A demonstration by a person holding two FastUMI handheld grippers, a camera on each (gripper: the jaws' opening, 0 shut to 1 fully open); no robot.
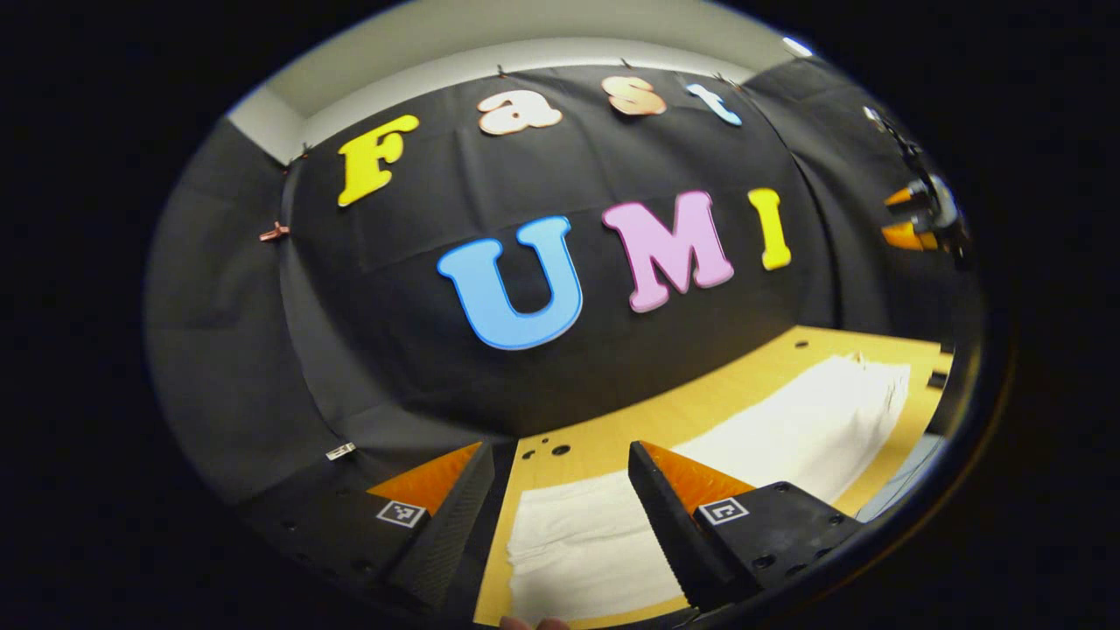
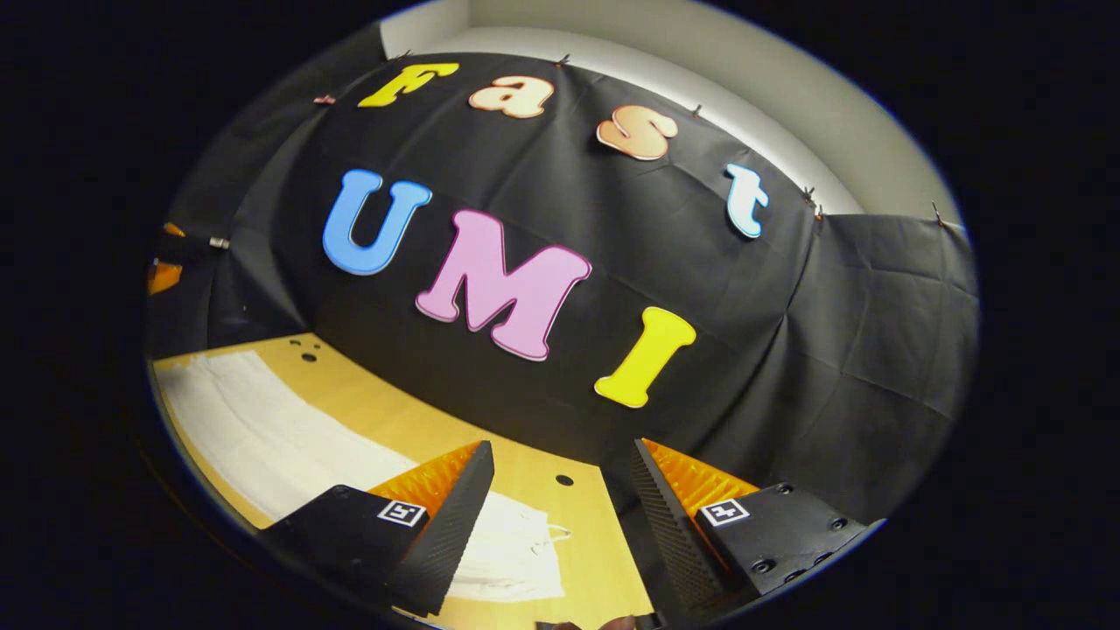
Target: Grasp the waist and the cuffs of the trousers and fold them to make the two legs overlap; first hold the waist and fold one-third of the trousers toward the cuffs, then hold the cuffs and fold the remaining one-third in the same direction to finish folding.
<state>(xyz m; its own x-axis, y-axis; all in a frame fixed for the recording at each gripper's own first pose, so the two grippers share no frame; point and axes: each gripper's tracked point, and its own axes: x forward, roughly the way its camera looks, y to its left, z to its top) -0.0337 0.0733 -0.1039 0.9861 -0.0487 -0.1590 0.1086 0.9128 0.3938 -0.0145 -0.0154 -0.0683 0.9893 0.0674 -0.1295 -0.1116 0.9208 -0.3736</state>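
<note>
We are holding the left gripper spread above the white trousers lying on the wooden table; the right gripper is hovering spread too.

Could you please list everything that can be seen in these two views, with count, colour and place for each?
trousers: one, white, lying flat and stretched out along the table, one end under each gripper.
table: one, light wood, with a few small dark holes near the back edge, running along the foot of the cloth wall.
cloth wall: one, black, hung behind the table and clipped at the top edge.
room wall: pale band above the cloth.
left gripper: one, jaws open above one end of the trousers, holding nothing.
right gripper: one, jaws open above the other end of the trousers, holding nothing.
</note>
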